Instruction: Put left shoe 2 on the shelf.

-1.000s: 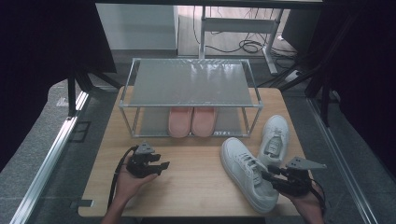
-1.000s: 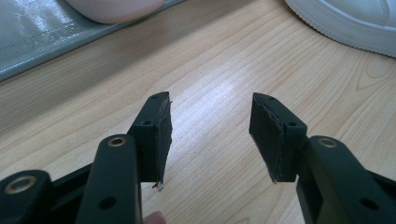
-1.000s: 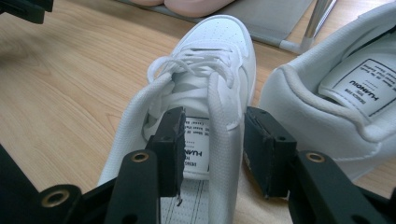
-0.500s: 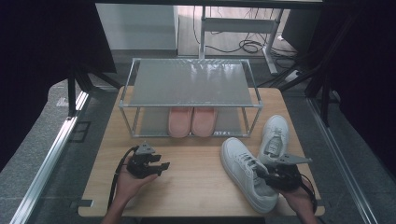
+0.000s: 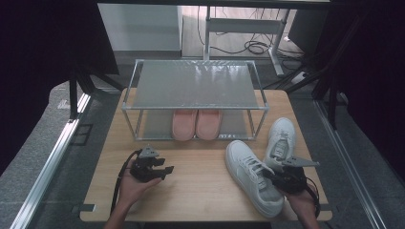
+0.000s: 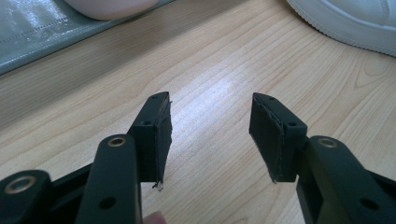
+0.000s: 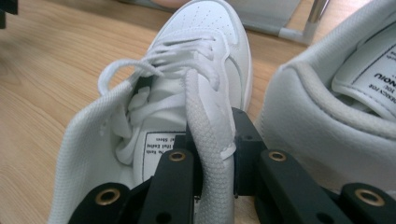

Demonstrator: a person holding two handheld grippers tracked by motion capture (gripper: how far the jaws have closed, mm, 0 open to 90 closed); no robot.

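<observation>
White sneaker [image 7: 205, 70] is lying on the wooden table [image 5: 200, 191], its collar wall pinched in the right tool [image 7: 217, 135], whose jaws have just been closing on it. Its mate [image 7: 336, 112] is sitting just beside that tool. Left tool [image 6: 210, 126] is hovering unclenched, nothing between its jaws.

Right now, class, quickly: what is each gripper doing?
Left gripper: open, nothing between its jaws, above the wooden table.
Right gripper: jaws have just been closing, now shut on the collar of the nearer white lace-up sneaker.
</observation>
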